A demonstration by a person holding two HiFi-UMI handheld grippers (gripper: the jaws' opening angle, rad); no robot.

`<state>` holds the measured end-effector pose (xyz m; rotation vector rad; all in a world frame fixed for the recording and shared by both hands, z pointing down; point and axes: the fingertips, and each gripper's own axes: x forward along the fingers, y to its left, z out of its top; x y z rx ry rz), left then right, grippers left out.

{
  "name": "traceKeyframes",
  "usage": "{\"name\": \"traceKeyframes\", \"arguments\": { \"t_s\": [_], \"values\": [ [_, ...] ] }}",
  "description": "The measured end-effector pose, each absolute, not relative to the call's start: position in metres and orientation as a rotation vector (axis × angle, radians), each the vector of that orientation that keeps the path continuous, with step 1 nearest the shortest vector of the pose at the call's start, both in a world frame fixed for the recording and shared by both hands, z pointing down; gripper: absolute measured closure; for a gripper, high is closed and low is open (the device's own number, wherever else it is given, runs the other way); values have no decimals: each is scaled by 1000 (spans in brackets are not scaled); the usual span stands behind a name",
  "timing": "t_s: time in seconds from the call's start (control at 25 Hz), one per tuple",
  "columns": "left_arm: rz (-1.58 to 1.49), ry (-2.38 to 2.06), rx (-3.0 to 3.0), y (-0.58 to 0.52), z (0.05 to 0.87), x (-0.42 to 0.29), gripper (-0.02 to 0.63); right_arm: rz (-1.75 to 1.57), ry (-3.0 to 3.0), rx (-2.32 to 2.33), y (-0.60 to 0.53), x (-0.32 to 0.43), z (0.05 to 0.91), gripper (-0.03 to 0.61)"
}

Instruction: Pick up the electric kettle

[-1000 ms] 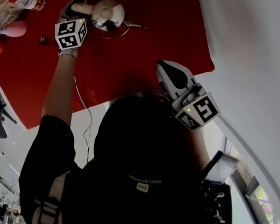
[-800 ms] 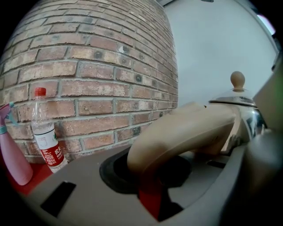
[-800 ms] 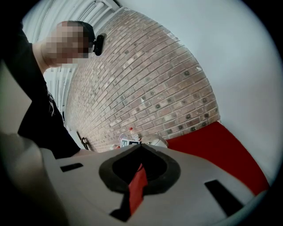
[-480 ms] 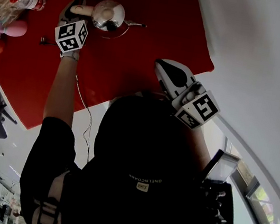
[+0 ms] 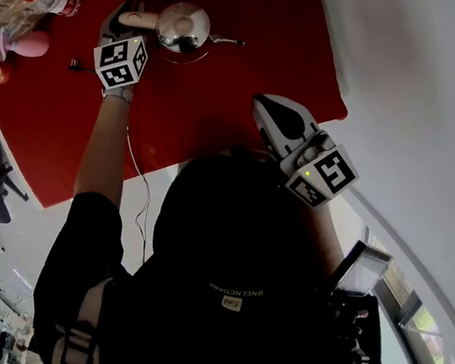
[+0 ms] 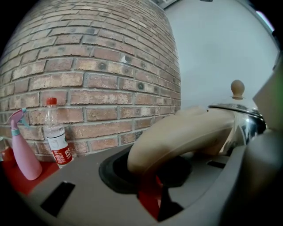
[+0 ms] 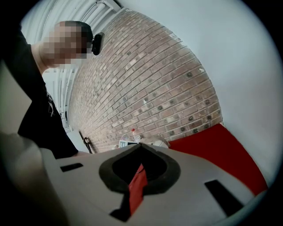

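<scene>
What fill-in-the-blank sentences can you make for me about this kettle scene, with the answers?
1. The left gripper grips the kettle by its ___.
2. The wall behind the bottle is made of ___.
3. The table under the kettle is ___.
Missing words: handle, brick, red.
</scene>
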<state>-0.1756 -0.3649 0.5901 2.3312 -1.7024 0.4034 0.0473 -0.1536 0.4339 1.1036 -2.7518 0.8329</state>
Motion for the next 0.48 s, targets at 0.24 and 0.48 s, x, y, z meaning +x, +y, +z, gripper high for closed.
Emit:
{"name": "traceKeyframes", "arguments": {
  "t_s": [0.24,0.48],
  "values": [
    [306,-1735,2259,-358,577,-185,523,819,-2766,1080,-153,47,429,576],
    [230,-1785,2208,-350,553,-196,522,803,-2787,1063,-155,48,422,577]
  ]
}}
